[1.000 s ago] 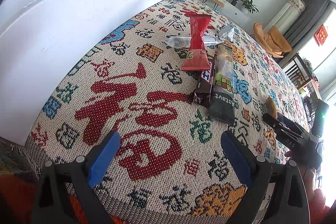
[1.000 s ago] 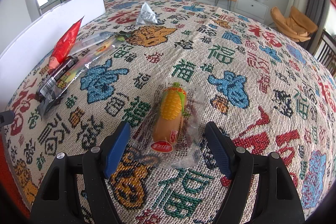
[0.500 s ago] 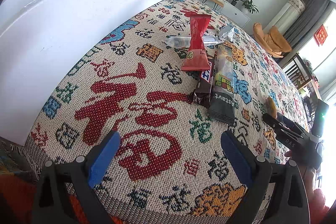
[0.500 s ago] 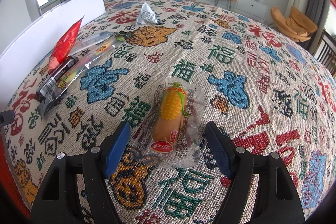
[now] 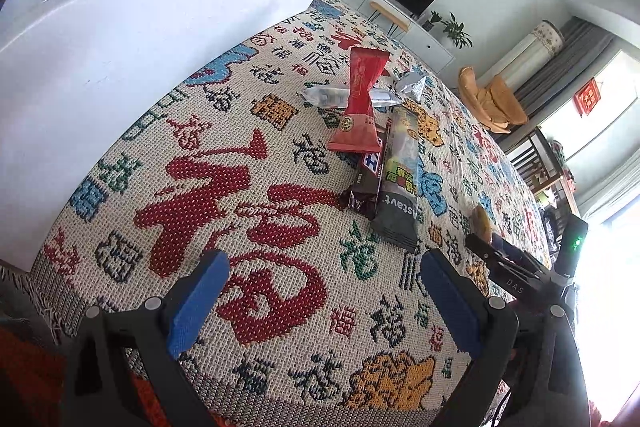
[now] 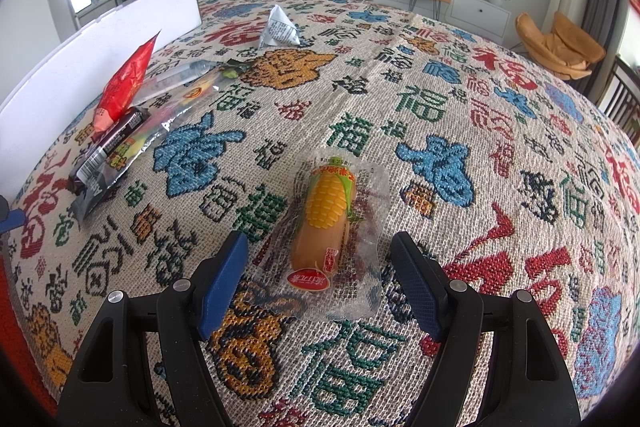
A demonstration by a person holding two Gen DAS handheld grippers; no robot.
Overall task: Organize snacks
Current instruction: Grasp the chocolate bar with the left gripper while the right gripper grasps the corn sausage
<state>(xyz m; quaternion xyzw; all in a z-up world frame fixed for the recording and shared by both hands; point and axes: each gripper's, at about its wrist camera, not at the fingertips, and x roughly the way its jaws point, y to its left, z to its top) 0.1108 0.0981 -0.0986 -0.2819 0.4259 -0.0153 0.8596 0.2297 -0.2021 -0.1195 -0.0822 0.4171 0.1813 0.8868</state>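
Clear crinkly plastic makes the corn snack (image 6: pixel 326 223) light and slippery; the right gripper (image 6: pixel 320 281), wide open and empty, straddles its near end, best pinched across the firm middle.

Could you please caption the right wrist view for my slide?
Open right gripper hovers around a clear-wrapped corn sausage on the patterned cloth.

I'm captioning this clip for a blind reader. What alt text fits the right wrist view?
The right tongs stand open around a clear-wrapped corn sausage lying on a patterned tablecloth, pads not touching it. To the left, a red packet rests on other overlapping snack wrappers beside a white board.
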